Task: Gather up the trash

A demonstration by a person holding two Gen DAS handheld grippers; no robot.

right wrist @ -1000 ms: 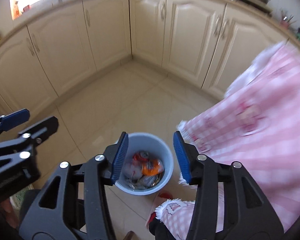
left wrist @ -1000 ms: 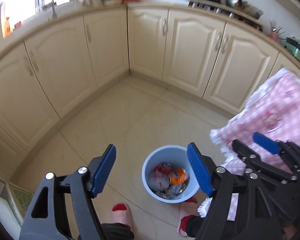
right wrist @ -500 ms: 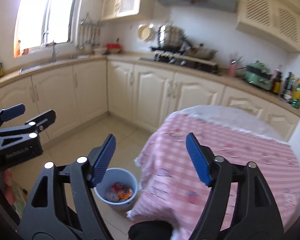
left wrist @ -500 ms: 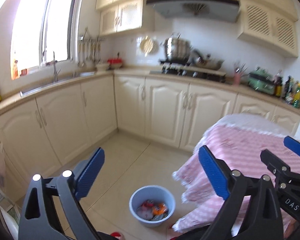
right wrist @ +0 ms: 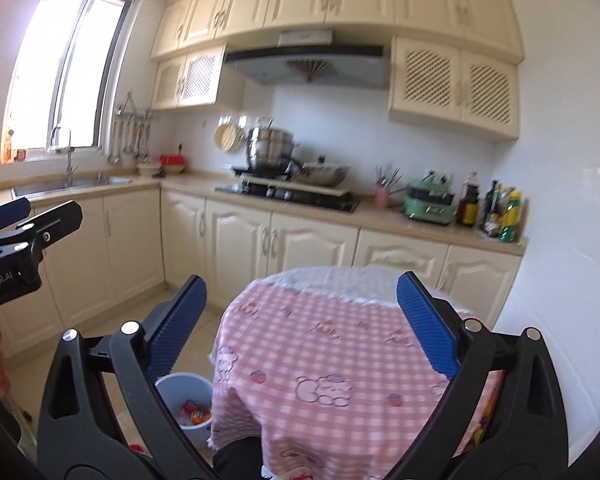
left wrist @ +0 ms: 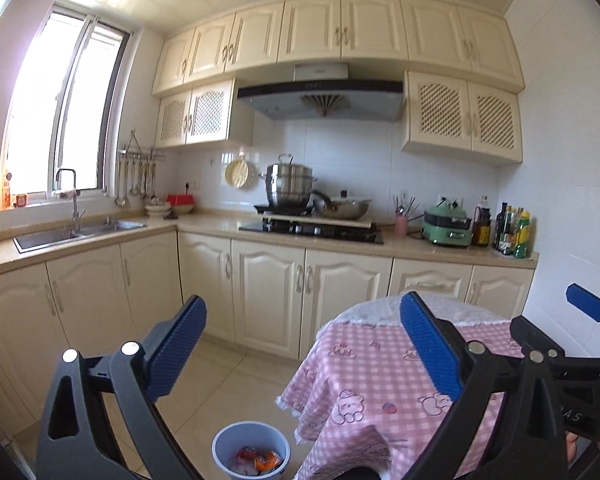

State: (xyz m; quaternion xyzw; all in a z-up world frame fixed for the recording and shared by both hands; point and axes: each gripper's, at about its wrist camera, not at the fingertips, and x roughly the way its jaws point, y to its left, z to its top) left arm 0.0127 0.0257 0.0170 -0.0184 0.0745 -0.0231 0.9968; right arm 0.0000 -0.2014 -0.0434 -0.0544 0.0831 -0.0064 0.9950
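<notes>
Both grippers are raised level and face the kitchen. The left gripper (left wrist: 302, 344) has its 2 blue-padded jaws spread wide with nothing between them, and the right gripper (right wrist: 300, 326) is likewise spread and empty. The trash (left wrist: 256, 460), red and orange wrappers among pale scraps, lies inside a light blue bin (left wrist: 224, 446) standing on the tiled floor (left wrist: 228, 380) just beside the hanging edge of the pink checked tablecloth (left wrist: 364, 372). In the right wrist view the bin (right wrist: 180, 384) sits low at the cloth's left edge, partly hidden behind the left jaw.
</notes>
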